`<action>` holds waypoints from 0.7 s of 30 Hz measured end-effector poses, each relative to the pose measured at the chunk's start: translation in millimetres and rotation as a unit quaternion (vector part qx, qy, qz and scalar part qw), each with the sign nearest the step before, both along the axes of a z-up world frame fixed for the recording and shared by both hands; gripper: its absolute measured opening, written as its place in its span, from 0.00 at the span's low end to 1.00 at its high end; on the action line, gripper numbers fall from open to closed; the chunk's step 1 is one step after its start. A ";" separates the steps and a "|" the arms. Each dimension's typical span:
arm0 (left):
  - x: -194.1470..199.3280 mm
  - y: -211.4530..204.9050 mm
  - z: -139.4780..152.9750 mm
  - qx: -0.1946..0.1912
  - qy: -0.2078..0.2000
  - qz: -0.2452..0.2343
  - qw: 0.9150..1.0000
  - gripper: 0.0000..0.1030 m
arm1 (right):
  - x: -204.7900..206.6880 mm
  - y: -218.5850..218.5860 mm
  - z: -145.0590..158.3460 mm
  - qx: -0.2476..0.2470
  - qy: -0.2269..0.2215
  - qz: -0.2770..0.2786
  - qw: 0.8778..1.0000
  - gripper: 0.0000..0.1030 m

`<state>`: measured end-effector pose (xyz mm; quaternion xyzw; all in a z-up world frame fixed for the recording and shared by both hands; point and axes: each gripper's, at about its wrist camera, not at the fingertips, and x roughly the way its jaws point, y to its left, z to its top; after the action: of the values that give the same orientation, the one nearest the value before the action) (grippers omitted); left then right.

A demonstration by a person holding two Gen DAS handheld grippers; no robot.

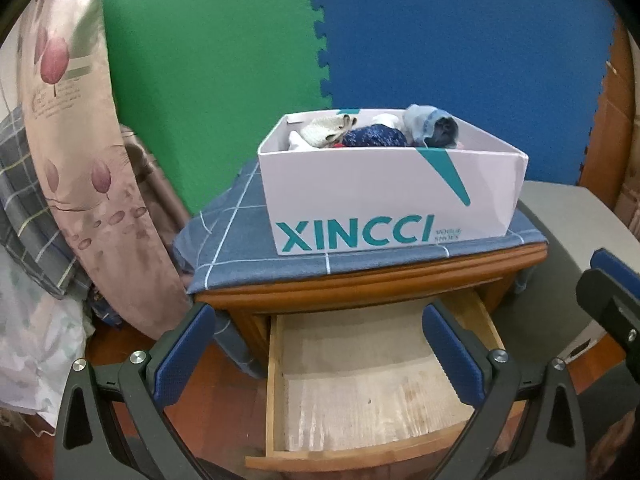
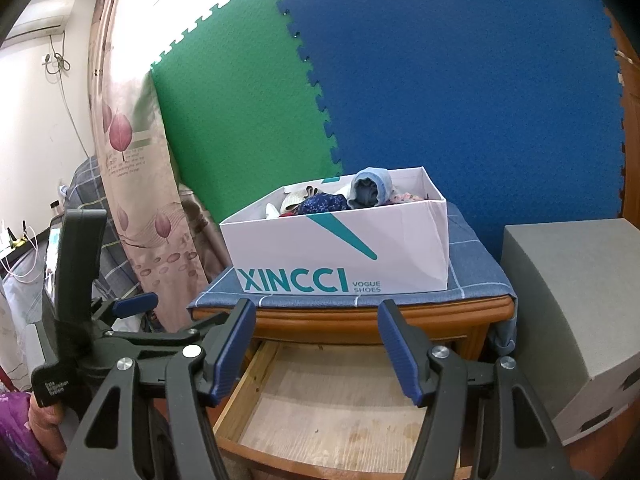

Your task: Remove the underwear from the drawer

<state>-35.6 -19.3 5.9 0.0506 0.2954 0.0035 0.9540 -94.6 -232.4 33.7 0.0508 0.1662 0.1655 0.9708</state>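
Observation:
The wooden drawer [image 1: 360, 380] [image 2: 332, 400] of the nightstand is pulled out, and the part of its floor that shows is bare. On top of the nightstand stands a white XINCCI shoe box [image 1: 384, 196] [image 2: 340, 256] holding several rolled pieces of underwear: a light blue roll [image 1: 428, 122] [image 2: 370, 188], a dark blue patterned one [image 1: 376, 138] [image 2: 322, 202] and a cream one [image 1: 324, 132]. My left gripper [image 1: 320, 348] hangs open over the drawer with nothing between its fingers. My right gripper [image 2: 316, 354] is open too, above the drawer's front, also holding nothing.
A blue checked cloth [image 1: 240, 240] covers the nightstand top. A flowered curtain [image 1: 80, 160] and bedding crowd the left side. A grey box [image 2: 568, 300] stands right of the nightstand. Green and blue foam mats [image 2: 440, 100] line the wall behind.

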 end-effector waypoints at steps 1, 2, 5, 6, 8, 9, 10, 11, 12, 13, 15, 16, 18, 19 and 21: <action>-0.1 -0.6 -0.5 -0.001 0.002 -0.005 1.000 1.00 | 0.1 0.0 0.0 0.000 0.001 0.000 1.000 0.63; -0.6 -1.6 -1.0 -0.001 0.002 -0.008 1.000 1.00 | -0.3 0.0 -0.1 -0.001 0.001 0.000 1.000 0.63; -0.5 -3.2 -1.4 0.000 0.006 -0.015 1.000 1.00 | 0.0 0.1 0.5 0.000 0.002 0.001 1.000 0.63; -0.5 -3.1 -1.2 -0.001 0.006 -0.014 1.000 1.00 | -0.6 -0.3 0.5 0.000 0.001 0.001 1.000 0.63; 0.2 -3.2 -1.4 -0.001 0.008 -0.014 1.000 1.00 | -0.3 -0.2 0.3 0.001 0.002 0.001 1.000 0.63; 0.6 -2.7 -1.7 -0.004 0.012 -0.015 1.000 1.00 | 0.7 -0.6 0.3 0.001 0.002 0.000 1.000 0.63; 1.2 -2.0 -2.3 -0.007 0.015 -0.014 1.000 1.00 | 0.4 -0.8 0.0 0.001 0.002 0.000 1.000 0.63; 2.0 -1.1 -2.6 -0.009 0.016 -0.013 1.000 1.00 | 0.5 -0.6 -0.1 0.002 0.002 0.000 1.000 0.63; 3.3 -0.4 -3.0 -0.011 0.019 -0.013 1.000 1.00 | 0.5 -0.4 -0.2 0.001 0.003 0.001 1.000 0.63; 4.0 0.1 -3.2 -0.012 0.022 -0.012 1.000 1.00 | 0.6 -0.6 0.1 0.000 0.003 0.000 1.000 0.63; 5.0 1.2 -3.8 -0.018 0.025 -0.013 0.999 1.00 | 0.5 -0.5 -0.1 0.000 0.004 0.002 1.000 0.63; 5.0 1.7 -3.7 -0.018 0.020 -0.011 1.000 1.00 | 0.8 -0.2 -0.1 0.000 0.005 0.002 1.000 0.63; 3.0 2.1 -3.5 -0.013 0.007 -0.003 1.000 1.00 | 0.6 0.0 0.1 0.000 0.005 0.002 1.000 0.64; 1.2 1.6 -3.5 -0.011 -0.001 0.002 1.000 1.00 | 0.6 0.1 0.2 0.000 0.005 0.002 1.000 0.64; -0.6 -0.8 -4.0 0.002 -0.012 0.007 1.000 1.00 | 0.6 -0.1 -0.1 0.001 0.006 0.002 1.000 0.64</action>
<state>-36.2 -20.1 1.9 0.0504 0.2839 0.0112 0.9575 -94.0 -232.6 33.7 0.0521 0.1716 0.1674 0.9694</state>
